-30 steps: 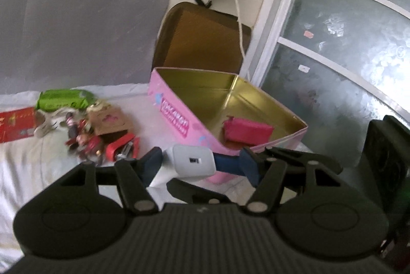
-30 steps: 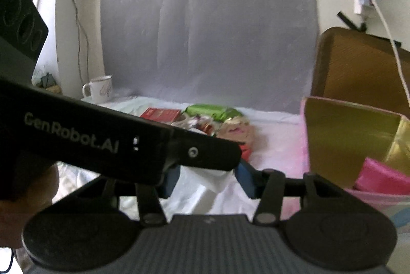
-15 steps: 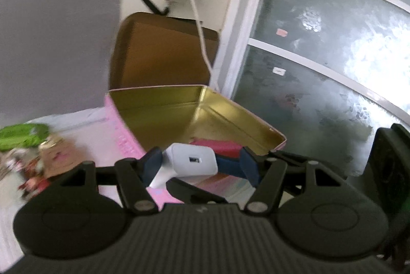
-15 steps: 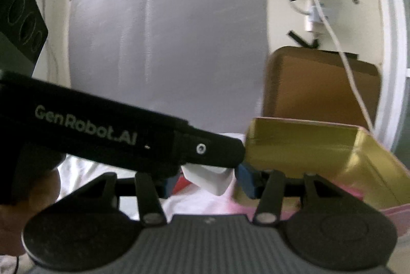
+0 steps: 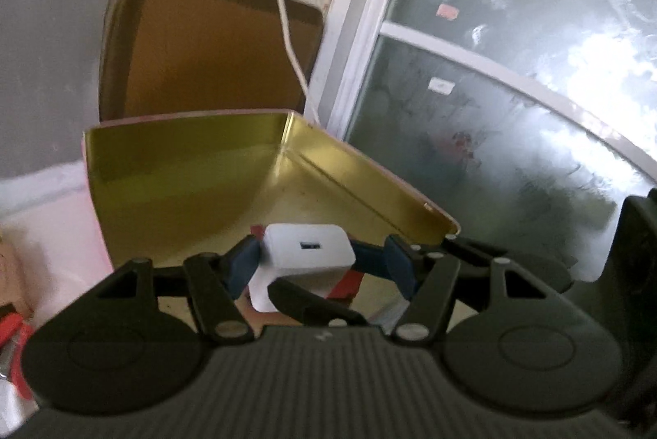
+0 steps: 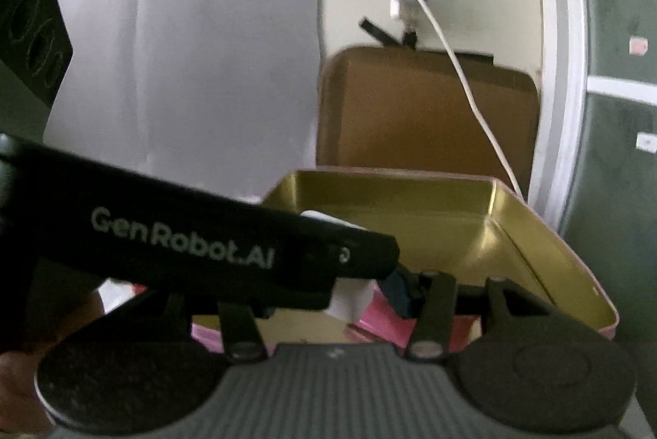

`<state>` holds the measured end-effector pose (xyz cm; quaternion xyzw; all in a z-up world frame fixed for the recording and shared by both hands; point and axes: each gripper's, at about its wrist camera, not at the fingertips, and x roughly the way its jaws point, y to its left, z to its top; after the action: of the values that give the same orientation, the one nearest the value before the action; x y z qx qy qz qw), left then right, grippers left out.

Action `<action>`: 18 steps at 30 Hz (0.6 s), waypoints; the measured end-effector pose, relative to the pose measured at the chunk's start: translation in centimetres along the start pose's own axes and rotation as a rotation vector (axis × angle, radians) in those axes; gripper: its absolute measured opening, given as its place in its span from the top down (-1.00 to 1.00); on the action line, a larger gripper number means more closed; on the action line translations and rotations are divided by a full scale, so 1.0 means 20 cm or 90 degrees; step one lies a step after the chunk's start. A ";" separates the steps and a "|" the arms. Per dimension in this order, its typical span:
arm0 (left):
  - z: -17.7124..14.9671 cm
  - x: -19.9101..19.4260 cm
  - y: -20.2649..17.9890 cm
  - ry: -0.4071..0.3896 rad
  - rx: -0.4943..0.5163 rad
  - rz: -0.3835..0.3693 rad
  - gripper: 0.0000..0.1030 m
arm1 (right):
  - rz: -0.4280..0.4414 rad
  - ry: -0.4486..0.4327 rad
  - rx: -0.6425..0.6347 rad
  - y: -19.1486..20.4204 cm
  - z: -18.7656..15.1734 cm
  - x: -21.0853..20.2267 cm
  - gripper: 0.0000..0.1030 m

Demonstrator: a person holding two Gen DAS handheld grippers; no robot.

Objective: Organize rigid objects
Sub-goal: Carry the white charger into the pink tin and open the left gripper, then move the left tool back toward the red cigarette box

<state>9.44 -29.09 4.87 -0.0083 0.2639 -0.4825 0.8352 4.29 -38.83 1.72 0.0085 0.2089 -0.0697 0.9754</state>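
A white charger [image 5: 308, 252] with a USB port hangs over the open tin [image 5: 184, 172], which is pink outside and gold inside. My left gripper [image 5: 320, 262] is shut on the white charger, its left blue pad against the charger's side. A black finger [image 5: 308, 305] of the right gripper reaches in beneath it. In the right wrist view the charger [image 6: 349, 301] sits between the pads of my right gripper [image 6: 341, 299], which is shut on it too. The left gripper's black finger [image 6: 246, 246] crosses in front and hides the left pad. A pink pouch [image 6: 382, 313] lies in the tin [image 6: 390, 201].
The tin's brown lid [image 5: 205, 49] leans upright against the wall behind it. A white cable [image 5: 283, 20] hangs down past the lid. Frosted window panes [image 5: 513, 90] fill the right side. Red clutter [image 5: 12, 332] shows at the left edge. A hand [image 6: 12, 377] is at the lower left.
Both grippers have carried the charger rightward from beside the tin to over its inside. The clutter pile has slid out of view to the left. Neither grip has changed.
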 end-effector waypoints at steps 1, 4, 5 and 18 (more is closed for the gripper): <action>-0.01 0.02 0.01 0.006 -0.004 0.001 -0.33 | 0.002 0.010 0.004 -0.01 -0.01 0.02 0.06; -0.02 0.06 0.02 0.019 -0.010 0.008 -0.33 | 0.004 0.029 0.015 -0.02 -0.03 0.06 0.05; -0.03 0.07 0.03 0.022 -0.012 0.010 -0.33 | 0.005 0.034 0.019 -0.02 -0.04 0.08 0.02; -0.01 -0.30 0.05 -0.077 -0.033 0.066 -0.35 | -0.055 -0.037 0.030 0.07 -0.04 -0.02 -0.22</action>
<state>7.76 -23.72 7.11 -0.0455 0.2255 -0.4301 0.8730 3.77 -37.38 1.17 0.0207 0.1789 -0.1170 0.9767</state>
